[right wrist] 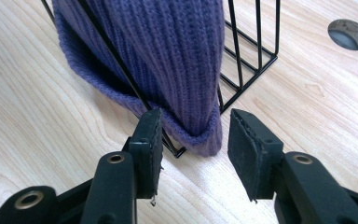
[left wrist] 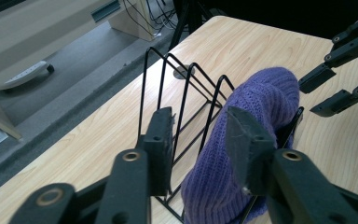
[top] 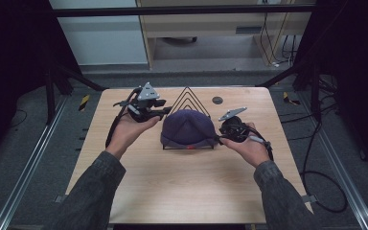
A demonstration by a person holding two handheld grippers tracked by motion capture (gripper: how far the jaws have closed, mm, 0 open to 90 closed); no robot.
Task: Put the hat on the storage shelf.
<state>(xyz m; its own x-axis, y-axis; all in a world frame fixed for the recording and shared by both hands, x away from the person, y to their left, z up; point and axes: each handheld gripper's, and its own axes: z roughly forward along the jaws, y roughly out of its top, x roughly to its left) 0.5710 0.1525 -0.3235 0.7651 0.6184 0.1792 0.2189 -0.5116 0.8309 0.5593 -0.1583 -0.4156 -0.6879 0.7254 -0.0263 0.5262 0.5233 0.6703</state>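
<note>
Wooden table (top: 187,182): purple beanie (top: 188,127) over wire rack (top: 188,97), between both tools (right wrist: 193,135), jaws apart, gripping nothing.

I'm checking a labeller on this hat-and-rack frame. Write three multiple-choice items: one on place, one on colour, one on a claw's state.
1. Where is the hat?
A. flat on the table, beside the rack
B. pulled over the rack
C. on the floor

2. What colour is the hat?
A. red
B. white
C. purple

3. How does the right claw stand?
A. open, the hat's hem between its jaws but not pressed
B. clamped on a rack wire
C. shut on nothing

Answers:
1 B, the wires run under the knit in the left gripper view.
2 C, purple knit shows in both gripper views.
3 A, gaps show either side of the hem in the right gripper view.
</note>
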